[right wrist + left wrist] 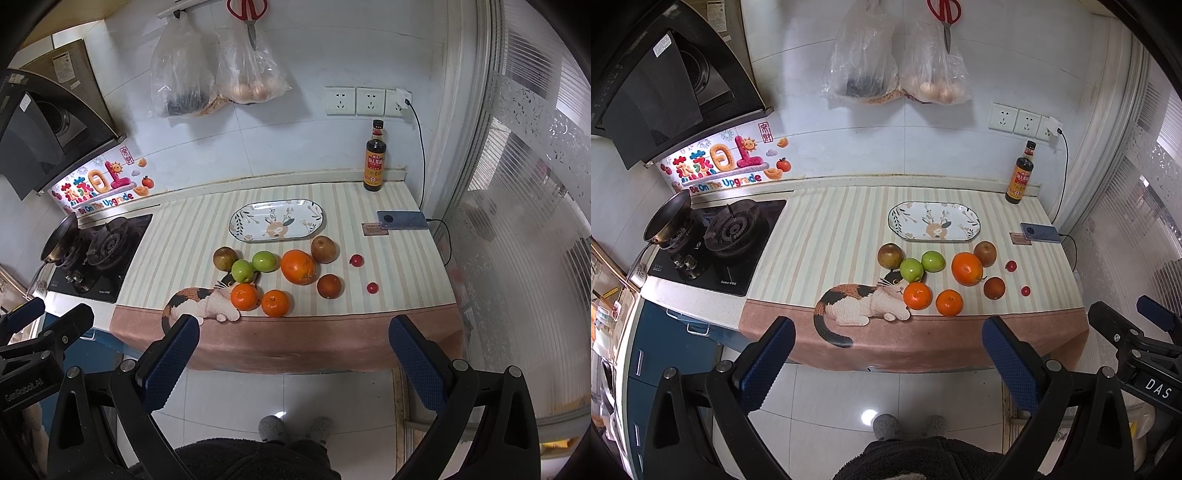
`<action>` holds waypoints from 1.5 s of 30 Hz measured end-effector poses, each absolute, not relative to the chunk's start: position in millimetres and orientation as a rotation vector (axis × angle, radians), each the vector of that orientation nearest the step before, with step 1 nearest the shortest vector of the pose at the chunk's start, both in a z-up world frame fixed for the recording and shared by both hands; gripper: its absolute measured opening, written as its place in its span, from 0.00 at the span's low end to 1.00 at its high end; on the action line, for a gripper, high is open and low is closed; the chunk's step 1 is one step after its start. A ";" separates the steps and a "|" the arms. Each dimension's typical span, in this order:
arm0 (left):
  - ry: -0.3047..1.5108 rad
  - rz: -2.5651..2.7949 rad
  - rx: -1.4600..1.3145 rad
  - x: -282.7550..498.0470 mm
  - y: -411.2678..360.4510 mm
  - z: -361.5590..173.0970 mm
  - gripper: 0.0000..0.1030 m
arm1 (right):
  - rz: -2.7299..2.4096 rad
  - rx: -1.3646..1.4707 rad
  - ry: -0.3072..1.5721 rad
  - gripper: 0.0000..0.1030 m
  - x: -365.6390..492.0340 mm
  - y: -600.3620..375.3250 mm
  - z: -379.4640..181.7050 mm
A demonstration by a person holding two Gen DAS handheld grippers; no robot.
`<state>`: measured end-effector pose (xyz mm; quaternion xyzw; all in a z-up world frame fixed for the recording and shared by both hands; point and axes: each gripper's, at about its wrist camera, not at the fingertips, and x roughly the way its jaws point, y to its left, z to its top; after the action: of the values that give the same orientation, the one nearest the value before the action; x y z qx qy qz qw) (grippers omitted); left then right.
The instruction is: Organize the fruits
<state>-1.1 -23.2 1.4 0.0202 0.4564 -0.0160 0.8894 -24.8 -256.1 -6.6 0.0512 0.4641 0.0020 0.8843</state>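
**Both grippers wide, back from the counter**

The left gripper point(888, 332) and right gripper point(293, 330) hang above the floor, short of the counter's near edge, jaws spread wide and holding nothing. The fruits lie loose on the striped mat point(827, 229): a big orange point(967, 268), two green apples point(911, 269), tangerines near the front edge. The plate point(934, 221) sits just beyond them, bare. Open mat stretches left toward the stove point(716, 243).

Bare cloth lies left of the fruit cluster point(938, 275); the oval plate point(934, 221) stands just behind it
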 end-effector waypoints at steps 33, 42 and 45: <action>0.829 0.064 0.127 49.4 4.0 -24.0 1.00 | -0.004 0.230 0.902 1.00 13.5 -253.4 -43.7; 1.091 0.035 0.077 142.3 21.3 -124.0 1.00 | -0.022 0.334 1.063 1.00 92.3 -265.7 -149.4; 1.171 0.047 0.073 172.0 20.8 -154.7 1.00 | -0.018 0.356 1.138 1.00 129.6 -272.7 -191.2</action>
<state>172.0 20.8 -154.7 0.0344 0.5525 0.0221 0.8325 129.6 -272.7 -191.2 0.1676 0.5359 -0.0083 0.8274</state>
